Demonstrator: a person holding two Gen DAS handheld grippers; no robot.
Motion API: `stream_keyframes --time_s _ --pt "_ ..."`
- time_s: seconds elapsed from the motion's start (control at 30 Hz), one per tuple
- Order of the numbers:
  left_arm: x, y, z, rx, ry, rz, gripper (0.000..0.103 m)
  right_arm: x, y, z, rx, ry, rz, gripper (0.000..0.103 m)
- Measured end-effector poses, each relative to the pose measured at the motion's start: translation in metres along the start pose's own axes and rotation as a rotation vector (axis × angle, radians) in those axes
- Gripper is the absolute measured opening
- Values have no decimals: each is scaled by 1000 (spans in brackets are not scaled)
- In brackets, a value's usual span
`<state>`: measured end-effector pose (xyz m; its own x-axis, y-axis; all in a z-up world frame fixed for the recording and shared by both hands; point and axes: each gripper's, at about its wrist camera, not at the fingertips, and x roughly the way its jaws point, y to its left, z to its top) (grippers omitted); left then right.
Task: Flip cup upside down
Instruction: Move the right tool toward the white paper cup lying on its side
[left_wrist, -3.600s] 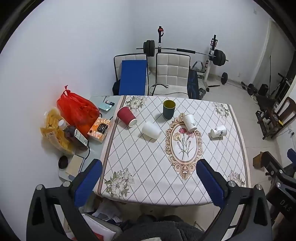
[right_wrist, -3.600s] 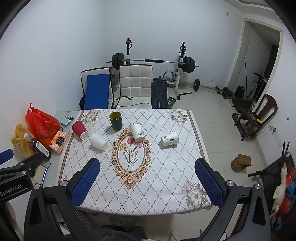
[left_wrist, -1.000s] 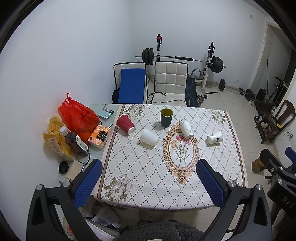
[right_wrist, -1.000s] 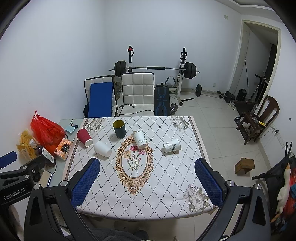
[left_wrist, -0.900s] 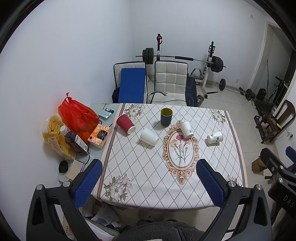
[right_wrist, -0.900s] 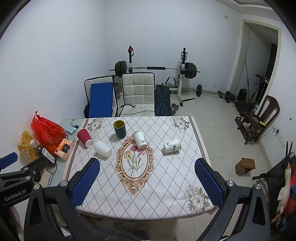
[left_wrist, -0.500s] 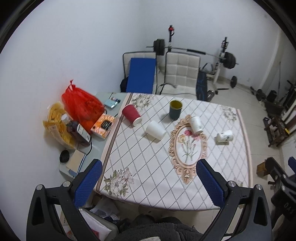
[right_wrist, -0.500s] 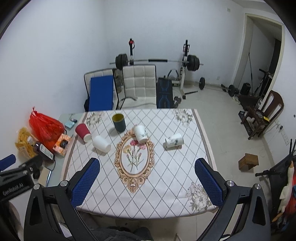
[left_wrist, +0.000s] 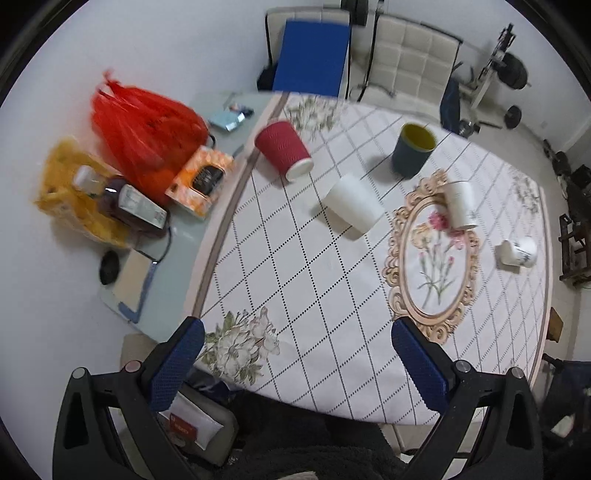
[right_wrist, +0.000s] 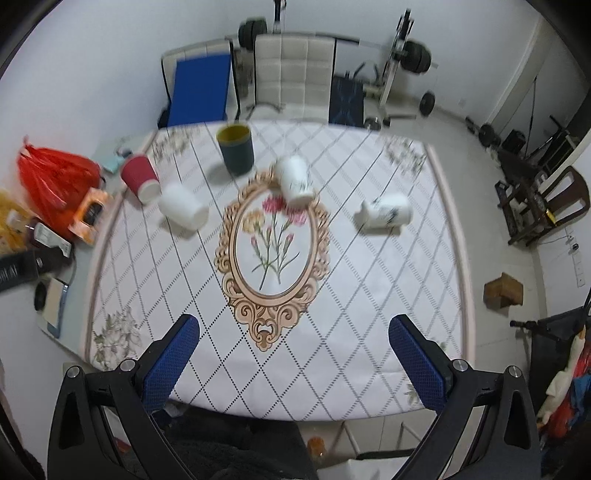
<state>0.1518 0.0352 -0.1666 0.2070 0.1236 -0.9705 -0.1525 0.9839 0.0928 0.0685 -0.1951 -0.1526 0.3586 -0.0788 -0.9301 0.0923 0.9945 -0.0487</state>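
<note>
Several cups are on a table with a diamond-pattern cloth (left_wrist: 295, 295). A dark blue cup with a yellow inside (left_wrist: 413, 150) (right_wrist: 236, 151) stands upright at the back. A red paper cup (left_wrist: 282, 151) (right_wrist: 140, 179), a plain white cup (left_wrist: 352, 208) (right_wrist: 183, 210), a white printed cup (left_wrist: 460, 205) (right_wrist: 295, 179) and a white printed mug (left_wrist: 517, 251) (right_wrist: 386, 214) lie on their sides. My left gripper (left_wrist: 299, 365) and right gripper (right_wrist: 293, 360) are both open and empty, above the table's near edge.
A grey side table (left_wrist: 177, 258) at the left holds a red bag (left_wrist: 144, 125), an orange box (left_wrist: 201, 181), a bottle (left_wrist: 122, 203) and snacks. Chairs (right_wrist: 291, 70) and a barbell rack (right_wrist: 399, 55) stand behind the table. A wooden chair (right_wrist: 543, 206) is at the right.
Both grippers have moved forward and down toward the table, so the cups look larger. The left view has tilted toward the table's left side. Nothing on the table has moved.
</note>
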Motion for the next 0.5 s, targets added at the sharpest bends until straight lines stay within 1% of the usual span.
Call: stream_keyframes --time_s 0.07,0.13,0.27,0.4,0.5 --pt "24 -1 17 -3 43 -4 103 33 10 7 0 43 -5 103" --pt "45 -4 32 5 72 1 103 66 19 15 3 91 -8 103" --pt "87 -12 65 19 135 -13 103 123 38 30 -7 180 -3 103" --pt "126 -18 94 8 211 -68 103 172 57 43 -21 254 -5 103" --pt "152 -20 115 -34 275 -132 103 199 69 51 -34 299 -12 103"
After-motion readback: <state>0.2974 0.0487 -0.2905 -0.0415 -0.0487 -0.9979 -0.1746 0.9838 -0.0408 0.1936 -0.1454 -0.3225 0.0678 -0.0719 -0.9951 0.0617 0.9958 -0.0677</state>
